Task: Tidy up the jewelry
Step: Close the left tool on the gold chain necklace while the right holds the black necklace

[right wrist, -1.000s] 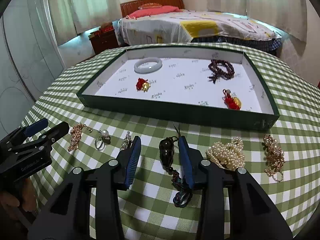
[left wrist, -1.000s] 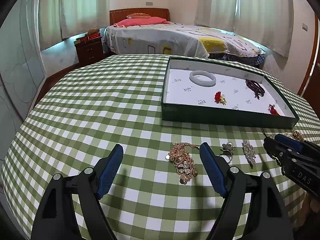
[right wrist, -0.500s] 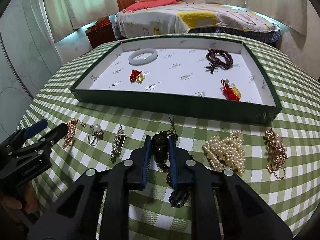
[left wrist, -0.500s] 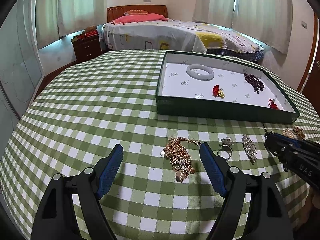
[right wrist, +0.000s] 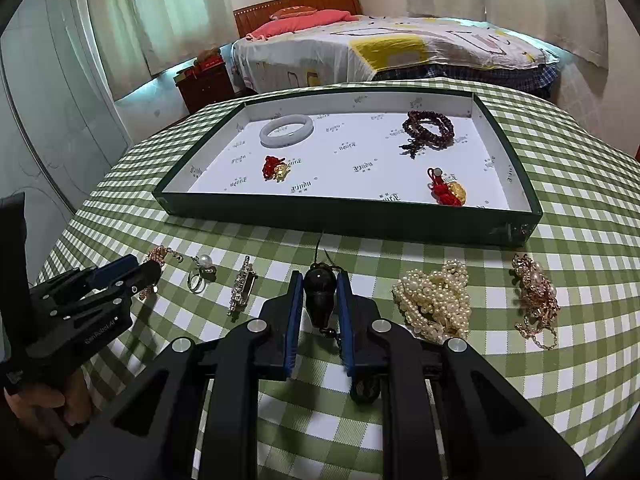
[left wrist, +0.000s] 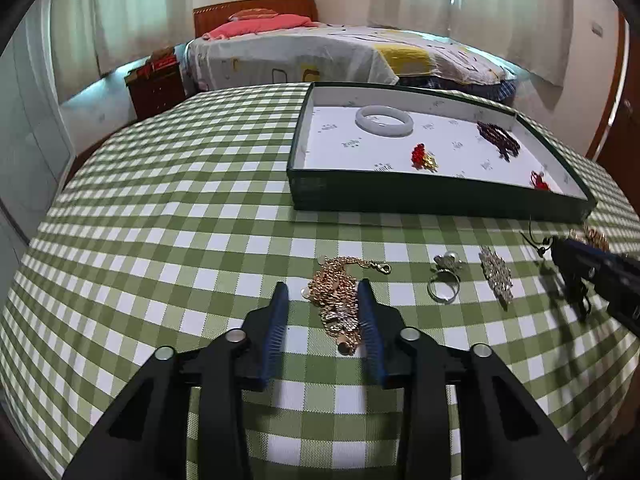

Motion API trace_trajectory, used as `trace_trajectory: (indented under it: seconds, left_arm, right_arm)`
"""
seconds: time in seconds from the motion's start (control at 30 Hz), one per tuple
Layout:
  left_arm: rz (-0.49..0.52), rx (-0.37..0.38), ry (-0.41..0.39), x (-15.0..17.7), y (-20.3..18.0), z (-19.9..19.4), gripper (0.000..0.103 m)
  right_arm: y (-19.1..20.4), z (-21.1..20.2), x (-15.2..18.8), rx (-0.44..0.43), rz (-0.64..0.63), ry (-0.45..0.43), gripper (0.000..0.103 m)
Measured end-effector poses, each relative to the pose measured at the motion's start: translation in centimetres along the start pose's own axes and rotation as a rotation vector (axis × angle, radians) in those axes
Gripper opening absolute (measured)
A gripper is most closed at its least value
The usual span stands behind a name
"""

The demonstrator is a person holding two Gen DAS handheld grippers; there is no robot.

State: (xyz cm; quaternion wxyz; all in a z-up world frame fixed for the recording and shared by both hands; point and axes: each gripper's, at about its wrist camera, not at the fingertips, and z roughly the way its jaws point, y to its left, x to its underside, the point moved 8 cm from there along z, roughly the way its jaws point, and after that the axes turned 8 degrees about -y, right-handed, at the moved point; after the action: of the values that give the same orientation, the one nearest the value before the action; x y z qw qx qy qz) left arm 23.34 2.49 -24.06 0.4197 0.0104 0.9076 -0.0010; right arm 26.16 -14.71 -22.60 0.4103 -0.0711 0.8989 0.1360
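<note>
A green tray (left wrist: 432, 196) (right wrist: 344, 216) with a white lining holds a white bangle (right wrist: 286, 131), dark beads (right wrist: 430, 130) and two red charms. My left gripper (left wrist: 323, 304) is half closed around a gold chain necklace (left wrist: 338, 304) on the checked cloth; its right pad touches the chain. My right gripper (right wrist: 319, 292) is shut on a dark pendant (right wrist: 319, 292) with a cord. The left gripper also shows in the right wrist view (right wrist: 140, 274).
On the cloth lie a pearl ring (right wrist: 200, 272), a crystal brooch (right wrist: 242, 290), a pearl necklace (right wrist: 436, 300) and a gold brooch (right wrist: 536, 296). A bed (right wrist: 384, 52) and a nightstand stand behind the table.
My left gripper has moved forward over the gold chain and narrowed its jaws. My right gripper has closed on the dark pendant.
</note>
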Motion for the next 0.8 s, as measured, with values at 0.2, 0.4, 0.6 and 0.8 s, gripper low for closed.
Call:
trace_trajectory:
  seconds: [0.2,0.4,0.6,0.8]
  left_arm:
    - [0.007,0.023,-0.01,0.1,-0.2,-0.3,0.015]
    - [-0.006,0.058,-0.044,-0.4,-0.5,-1.3,0.003]
    - [-0.016,0.06,-0.055,-0.6,-0.4,-1.7,0.003]
    - [-0.022,0.06,-0.074,-1.2,0.0,-2.2,0.003]
  right_arm:
    - [-0.2,-0.5,-0.1,0.0,0.01,-0.016,0.017]
    - [-0.5,-0.9,-0.2,-0.002,0.019,-0.025,0.017]
    - [-0.6,-1.1,-0.3,0.0,0.021,-0.034,0.017]
    - [-0.6,-1.2,-0.2,-0.002,0.02,-0.032,0.017]
